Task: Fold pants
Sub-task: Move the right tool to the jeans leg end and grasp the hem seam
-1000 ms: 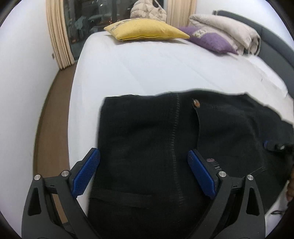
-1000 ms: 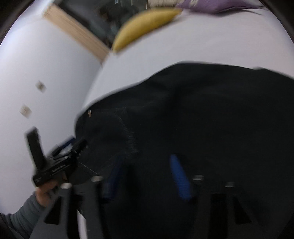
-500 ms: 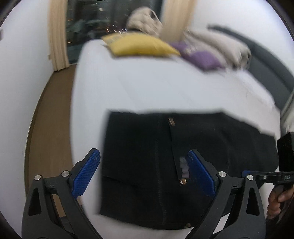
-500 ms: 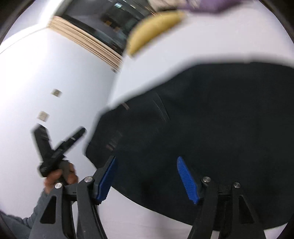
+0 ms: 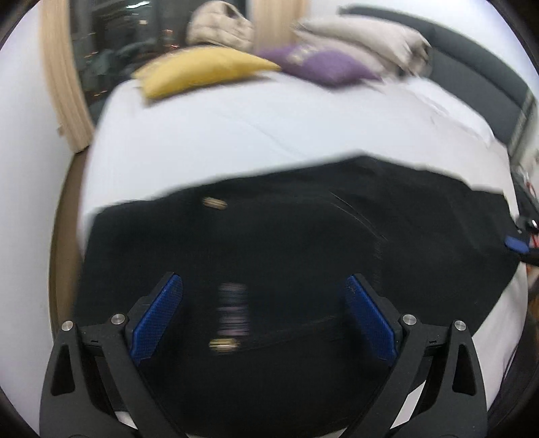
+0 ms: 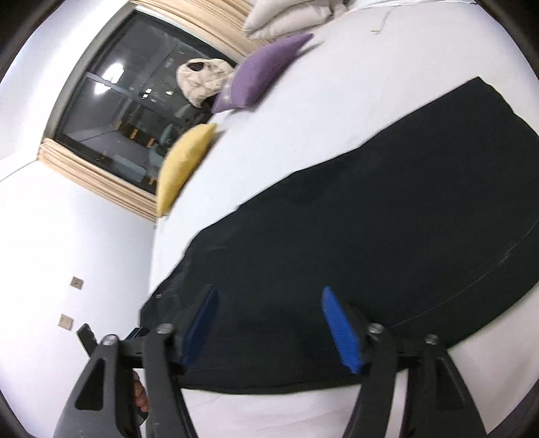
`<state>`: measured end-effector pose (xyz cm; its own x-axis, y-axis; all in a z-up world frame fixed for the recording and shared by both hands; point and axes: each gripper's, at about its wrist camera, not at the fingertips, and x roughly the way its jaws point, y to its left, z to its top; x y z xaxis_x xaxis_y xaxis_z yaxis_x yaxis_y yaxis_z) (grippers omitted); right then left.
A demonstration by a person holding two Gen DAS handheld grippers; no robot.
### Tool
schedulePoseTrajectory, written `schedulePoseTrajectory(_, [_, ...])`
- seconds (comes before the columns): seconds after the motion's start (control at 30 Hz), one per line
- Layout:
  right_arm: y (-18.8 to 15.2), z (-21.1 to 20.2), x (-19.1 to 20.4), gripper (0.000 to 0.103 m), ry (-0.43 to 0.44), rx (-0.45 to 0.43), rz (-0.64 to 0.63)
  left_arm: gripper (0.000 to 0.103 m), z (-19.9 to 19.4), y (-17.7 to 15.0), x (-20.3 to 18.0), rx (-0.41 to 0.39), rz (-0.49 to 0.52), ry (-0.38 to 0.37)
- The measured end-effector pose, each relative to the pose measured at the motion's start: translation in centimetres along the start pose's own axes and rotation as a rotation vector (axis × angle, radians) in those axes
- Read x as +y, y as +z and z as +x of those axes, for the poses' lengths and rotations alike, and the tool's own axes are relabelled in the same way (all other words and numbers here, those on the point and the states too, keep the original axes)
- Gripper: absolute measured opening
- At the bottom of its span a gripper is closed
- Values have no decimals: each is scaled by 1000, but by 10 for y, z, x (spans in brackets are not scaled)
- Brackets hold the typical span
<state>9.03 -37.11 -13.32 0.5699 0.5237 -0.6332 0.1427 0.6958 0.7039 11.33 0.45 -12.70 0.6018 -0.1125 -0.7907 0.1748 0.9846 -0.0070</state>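
Black pants [image 5: 303, 236] lie flat across the near part of the white bed [image 5: 202, 141], waistband and brass button to the left. My left gripper [image 5: 262, 313] hovers over the waist end, open, nothing between its blue pads. In the right wrist view the pants [image 6: 387, 219] stretch away as a long folded strip. My right gripper [image 6: 271, 325] hangs above their near end with its jaws opening and no cloth between the pads. The right gripper's blue tip [image 5: 515, 243] shows at the far right edge of the left view. The left gripper [image 6: 136, 333] peeks in low at the left, a hand [image 6: 139, 394] below it.
A yellow pillow [image 5: 202, 69] and a purple pillow [image 5: 323, 64] lie at the far end, with a beige jacket [image 5: 219, 27] and rolled blanket [image 5: 363, 33] behind. A dark headboard [image 5: 471, 77] runs along the right. Dark window [image 6: 128, 101], curtain [image 5: 64, 81] and wood floor [image 5: 59, 236] lie left.
The right gripper's jaws have spread from nearly shut to wide and it has pulled back from the cloth. Both views have swung and rolled; the pants now lie spread flat.
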Motion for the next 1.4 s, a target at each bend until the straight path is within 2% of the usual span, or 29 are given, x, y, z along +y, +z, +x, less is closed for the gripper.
schedulePoseTrajectory(0.03, [0,3,-14,69,-21,3,28,99,13,2,-7,24,12,-3])
schedulePoseTrajectory(0.1, [13,-13,-58,33,10,1,106,103,32,-5,-15,78,7,-6])
schedulePoseTrajectory(0.13, [19,-28,-74,30,1,-23,124,103,35,-4,-13,74,2,-6])
schedulePoseTrajectory(0.2, [36,-72,-103,31,-65,-112,142,103,35,1,-11,86,-4,-14])
schedulePoseTrajectory(0.23, [53,-102,-132,30,-102,-148,170,103,35,6,-12,89,-2,-10])
schedulePoseTrajectory(0.27, [54,-114,-140,31,-125,-177,204,103,31,9,-12,83,-2,-1])
schedulePoseTrajectory(0.33, [55,-144,-145,39,-200,-247,232,103,20,12,-14,47,8,5])
schedulePoseTrajectory(0.37, [55,-152,-138,43,-161,-270,206,103,16,12,-19,30,17,-8])
schedulePoseTrajectory(0.43, [52,-150,-120,47,-68,-267,157,103,16,17,-33,23,46,-24])
schedulePoseTrajectory(0.5, [50,-131,-96,55,-13,-219,91,103,24,22,-50,38,68,-32])
schedulePoseTrajectory(0.57, [49,-136,-122,57,-35,-185,79,103,35,20,-57,59,77,-34])
schedulePoseTrajectory(0.63, [44,-130,-147,56,-89,-162,160,103,46,18,-58,89,74,-20])
schedulePoseTrajectory(0.67, [42,-138,-170,38,-45,-183,215,103,51,16,-55,96,70,-20])
schedulePoseTrajectory(0.7, [44,-156,-197,22,-40,-200,255,103,53,15,-53,96,66,-21])
schedulePoseTrajectory(0.77, [48,-177,-212,12,-136,-241,271,103,56,11,-52,96,57,-21])
schedulePoseTrajectory(0.83, [50,-197,-220,12,-219,-281,290,103,58,11,-51,97,49,-16])
schedulePoseTrajectory(0.87, [49,-205,-217,20,-309,-298,303,103,58,11,-52,98,48,-9])
schedulePoseTrajectory(0.9, [48,-214,-210,47,-421,-315,305,103,58,12,-52,99,45,-5])
schedulePoseTrajectory(0.93, [46,-222,-202,51,-442,-350,291,103,59,13,-52,99,40,-2])
schedulePoseTrajectory(1.03, [42,-226,-179,56,-332,-397,280,103,50,10,-53,91,21,-13])
schedulePoseTrajectory(1.13, [31,-226,-191,58,-278,-385,324,103,42,6,-53,87,-2,-27])
schedulePoseTrajectory(1.2, [22,-221,-203,58,-211,-379,391,103,36,5,-52,83,-26,-46])
schedulePoseTrajectory(1.27, [24,-204,-193,58,-159,-372,405,103,29,1,-51,78,-48,-65])
schedulePoseTrajectory(1.4, [31,-174,-200,58,-159,-345,439,103,30,1,-54,79,-44,-60])
